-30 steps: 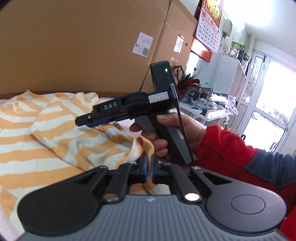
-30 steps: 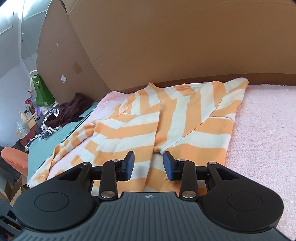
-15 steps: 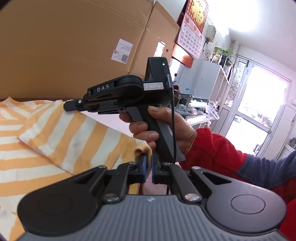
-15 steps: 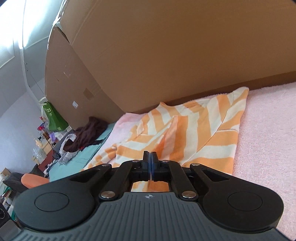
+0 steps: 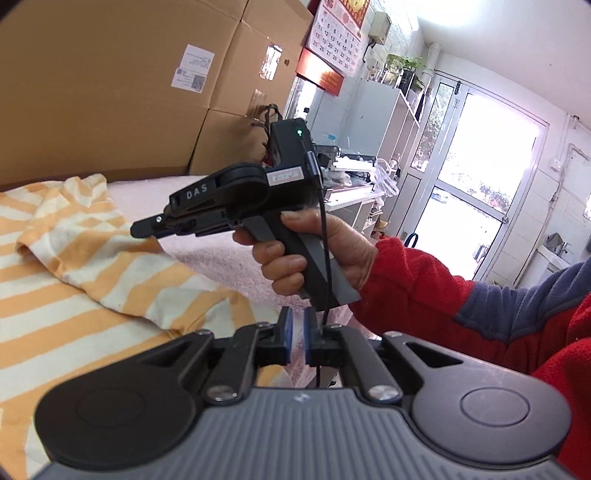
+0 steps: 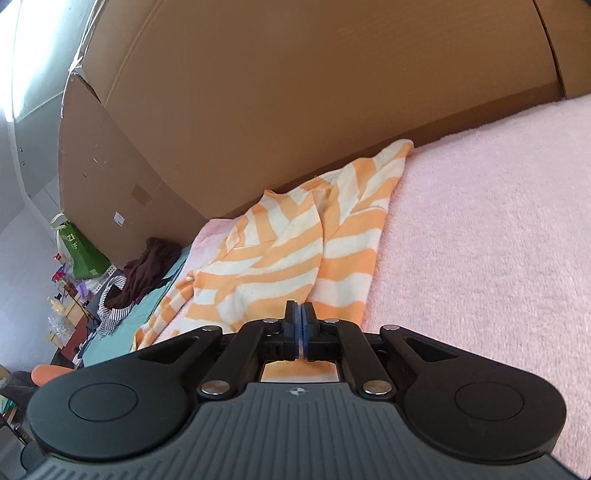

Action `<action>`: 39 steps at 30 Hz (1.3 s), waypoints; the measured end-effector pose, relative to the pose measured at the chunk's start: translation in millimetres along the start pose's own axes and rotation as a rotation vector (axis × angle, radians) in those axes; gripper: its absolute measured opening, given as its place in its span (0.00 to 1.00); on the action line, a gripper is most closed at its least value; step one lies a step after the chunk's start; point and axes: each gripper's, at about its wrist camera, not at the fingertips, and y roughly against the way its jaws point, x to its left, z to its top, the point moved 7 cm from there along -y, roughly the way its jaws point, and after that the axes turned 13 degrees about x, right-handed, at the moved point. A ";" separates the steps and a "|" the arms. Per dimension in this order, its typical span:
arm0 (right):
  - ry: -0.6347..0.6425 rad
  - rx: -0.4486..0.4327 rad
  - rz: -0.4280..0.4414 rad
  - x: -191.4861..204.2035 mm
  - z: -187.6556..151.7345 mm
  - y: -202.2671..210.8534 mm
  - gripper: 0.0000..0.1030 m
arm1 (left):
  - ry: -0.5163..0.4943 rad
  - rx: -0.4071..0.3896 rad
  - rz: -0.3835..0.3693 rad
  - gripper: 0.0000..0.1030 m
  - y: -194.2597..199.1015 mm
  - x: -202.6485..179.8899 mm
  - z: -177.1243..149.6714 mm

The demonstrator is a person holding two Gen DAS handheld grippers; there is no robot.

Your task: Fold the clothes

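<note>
Half a second ago the left gripper (image 5: 296, 334) had its blue pads pinched on an orange corner of the striped garment (image 5: 85, 291); now the pads stand slightly apart with nothing between them, and the cloth lies below and to the left of the fingers, spread on the pink blanket (image 5: 229, 258). The nearest fold of the garment ends just beside the left finger (image 5: 285, 332), not touching it as far as the view shows.

Across in the right wrist view, the right gripper (image 6: 298, 328) is as it was half a second ago, its pads pressed together. Orange-and-cream fabric shows in the window right behind the pads and runs forward from them, so the gripper appears to have hold of the near edge of the striped garment (image 6: 280, 251). From there the cloth stretches away toward the cardboard wall (image 6: 295, 92), its far corner lying against the foot of the boxes, with the open pink blanket (image 6: 480, 229) to its right.

The left view also shows the right gripper from the side, held by a hand (image 5: 321, 254) in a red sleeve (image 5: 424, 295), above the blanket. A dark brown garment (image 6: 147, 266) and a striped one (image 6: 114, 314) lie heaped on a teal sheet (image 6: 155, 302) well to the left. A calendar (image 5: 338, 33) hangs on the far wall near a glass door (image 5: 480, 192).
</note>
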 end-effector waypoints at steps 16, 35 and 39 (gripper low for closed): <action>0.151 0.011 -0.125 23.4 -107.9 68.0 0.34 | 0.235 0.034 0.006 0.54 -16.9 46.5 -10.7; 0.054 -0.080 0.092 59.4 -122.1 90.6 0.06 | 0.330 -0.057 -0.015 0.07 17.0 57.7 -5.1; 0.033 -0.067 0.110 61.0 -128.6 88.5 0.06 | 0.297 -0.022 0.003 0.16 21.4 53.9 -14.2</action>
